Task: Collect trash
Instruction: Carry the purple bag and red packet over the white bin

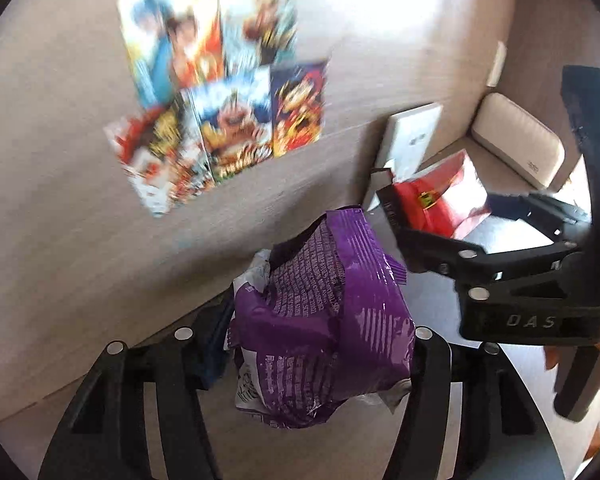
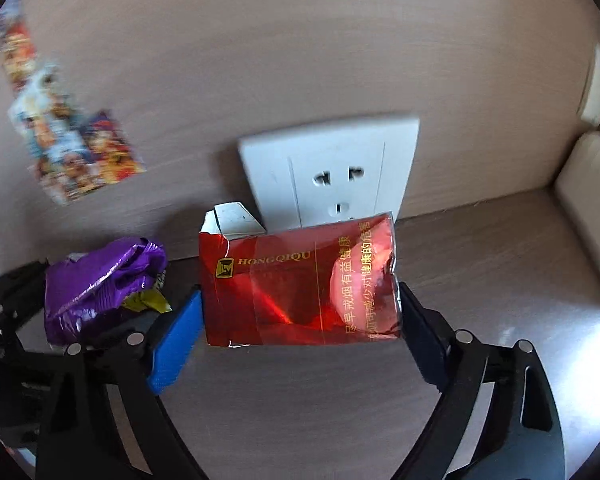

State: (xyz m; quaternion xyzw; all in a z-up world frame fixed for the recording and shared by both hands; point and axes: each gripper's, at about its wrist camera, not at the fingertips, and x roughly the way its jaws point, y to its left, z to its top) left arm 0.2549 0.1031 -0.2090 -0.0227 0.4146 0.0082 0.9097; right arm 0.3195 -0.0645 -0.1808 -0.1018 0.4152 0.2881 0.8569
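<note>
Left gripper (image 1: 320,344) clenches the purple wrapper (image 1: 324,312), right gripper (image 2: 300,308) the red pack (image 2: 300,280); slick foil could slip from either pair of jaws.

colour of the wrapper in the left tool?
Purple, with white print and a silvery torn edge: the crumpled wrapper clamped in the left tool. Best seen in the left wrist view.
</note>
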